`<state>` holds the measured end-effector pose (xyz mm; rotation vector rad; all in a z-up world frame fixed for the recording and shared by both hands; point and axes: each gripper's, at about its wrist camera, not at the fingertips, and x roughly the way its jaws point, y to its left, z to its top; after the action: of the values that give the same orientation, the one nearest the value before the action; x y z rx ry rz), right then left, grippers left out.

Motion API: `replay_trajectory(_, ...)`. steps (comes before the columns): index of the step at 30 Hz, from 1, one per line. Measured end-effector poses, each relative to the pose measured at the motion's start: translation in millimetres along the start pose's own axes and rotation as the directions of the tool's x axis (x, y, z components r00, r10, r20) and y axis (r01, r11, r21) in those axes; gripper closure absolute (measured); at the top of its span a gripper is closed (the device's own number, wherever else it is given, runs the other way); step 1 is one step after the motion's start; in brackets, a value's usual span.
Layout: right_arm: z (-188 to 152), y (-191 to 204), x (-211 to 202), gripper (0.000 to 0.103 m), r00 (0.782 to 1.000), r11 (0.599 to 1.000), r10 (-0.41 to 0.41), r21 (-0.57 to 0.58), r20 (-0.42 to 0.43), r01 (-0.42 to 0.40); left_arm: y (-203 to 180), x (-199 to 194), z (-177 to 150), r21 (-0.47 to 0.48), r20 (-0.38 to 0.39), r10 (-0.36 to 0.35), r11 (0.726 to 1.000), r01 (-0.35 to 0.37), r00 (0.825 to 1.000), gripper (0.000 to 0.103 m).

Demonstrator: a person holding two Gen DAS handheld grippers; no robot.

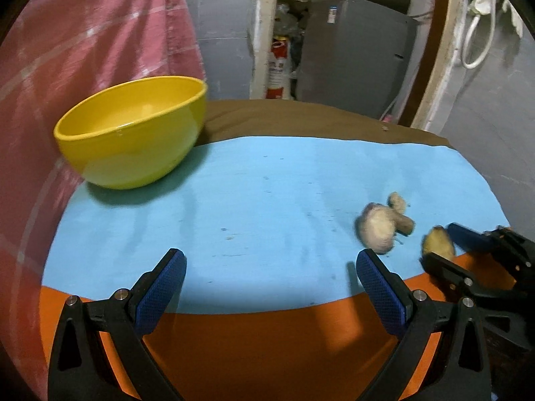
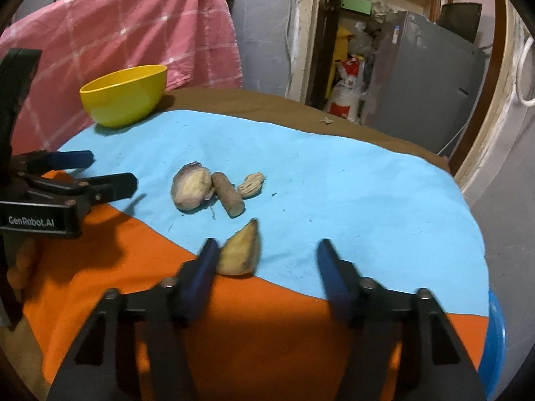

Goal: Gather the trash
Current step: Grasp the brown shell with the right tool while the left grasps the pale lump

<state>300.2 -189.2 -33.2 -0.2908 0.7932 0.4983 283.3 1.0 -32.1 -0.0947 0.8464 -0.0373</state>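
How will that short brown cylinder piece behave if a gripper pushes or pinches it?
The brown cylinder lies on its side on the blue cloth, so a sideways push would probably roll it, though the cloth may damp that. It looks stiff and probably light. It sits against the round peel, so the jaws may catch both.

bare blue cloth [image 1: 267,180] mid-table, yellow bowl [image 1: 133,133] blocking far left corner

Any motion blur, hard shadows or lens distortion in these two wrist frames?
Right wrist view: the right gripper fingers are smeared, the wedge-shaped scrap is soft, and the left gripper casts a hard shadow on the orange cloth. Left wrist view: the yellow bowl is slightly smeared. Both views bend at the edges.
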Motion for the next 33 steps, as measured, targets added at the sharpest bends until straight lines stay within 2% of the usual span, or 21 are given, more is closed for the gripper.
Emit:
replay_trajectory(4,-1.6,0.8,-1.8,0.082,0.999,0.999,0.036,0.007,0.012,-0.036,-10.2,1.6,2.3,0.019,0.004,-0.035,0.999,0.035,0.999,0.003)
replay_trajectory(7,-1.4,-2.9,-2.4,0.082,0.999,0.998,0.051,0.027,0.018,-0.052,-16.3,2.0,4.4,0.025,0.011,-0.069,0.997,0.068,0.998,0.004)
replay_trajectory(9,-1.6,-5.3,-3.2,0.083,0.998,0.998,0.053,0.036,0.02,-0.054,-19.6,2.8,5.6,0.032,0.012,-0.083,0.996,0.083,0.996,0.009)
replay_trajectory(20,-6.4,-28.9,-11.9,0.083,0.999,0.994,0.014,0.11,0.051,-0.02,-54.5,20.4,16.6,0.138,-0.034,-0.153,0.978,0.157,0.988,0.045)
replay_trajectory(25,-8.3,-29.5,-11.7,0.083,0.999,0.994,0.012,0.108,0.047,-0.017,-64.0,28.2,17.6,0.183,-0.048,-0.132,0.973,0.139,0.99,0.06)
replay_trajectory(29,-7.8,-25.8,-9.8,0.083,0.999,0.995,-0.001,0.1,0.044,-0.003,-60.6,32.7,17.8,0.164,-0.044,-0.131,0.977,0.136,0.99,0.07)
replay_trajectory(33,-9.8,-25.5,-10.9,0.083,0.999,0.995,-0.01,0.1,0.05,0.005,-57.5,31.1,17.4,0.159,-0.037,-0.147,0.976,0.151,0.988,0.077)
